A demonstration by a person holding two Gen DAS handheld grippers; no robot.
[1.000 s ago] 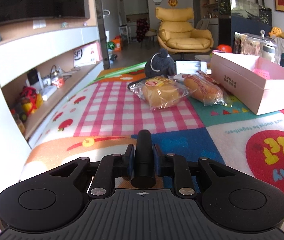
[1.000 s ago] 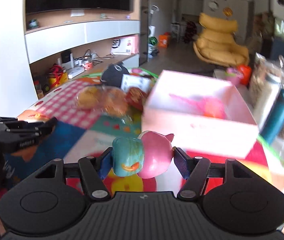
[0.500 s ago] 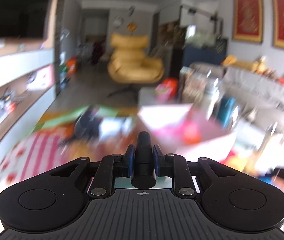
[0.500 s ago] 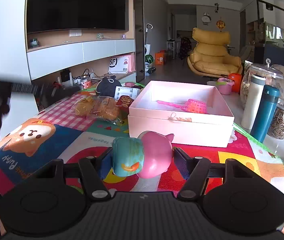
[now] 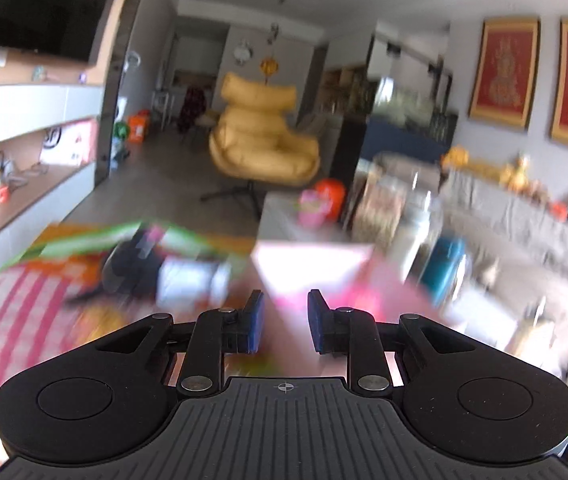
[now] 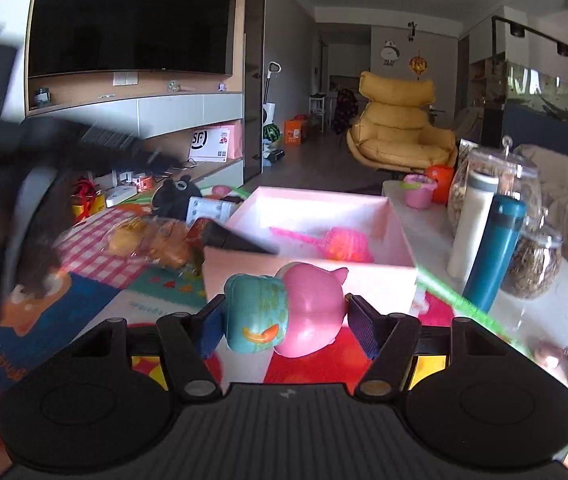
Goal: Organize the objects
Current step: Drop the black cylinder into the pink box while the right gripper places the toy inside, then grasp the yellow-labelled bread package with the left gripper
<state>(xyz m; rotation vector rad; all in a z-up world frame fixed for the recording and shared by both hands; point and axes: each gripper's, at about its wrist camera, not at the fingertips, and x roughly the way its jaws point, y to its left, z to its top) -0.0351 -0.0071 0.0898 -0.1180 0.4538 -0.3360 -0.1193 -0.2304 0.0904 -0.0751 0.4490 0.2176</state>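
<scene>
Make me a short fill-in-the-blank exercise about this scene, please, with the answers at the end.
1. The toy held in the right claw is teal and ____.
2. The left claw stands open and holds ____.
3. The armchair at the back of the room is ____.
Answers: pink; nothing; yellow.

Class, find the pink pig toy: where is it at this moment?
In the right wrist view the pig toy sits low and central, gripped by the right gripper, just in front of the pink box.
</scene>
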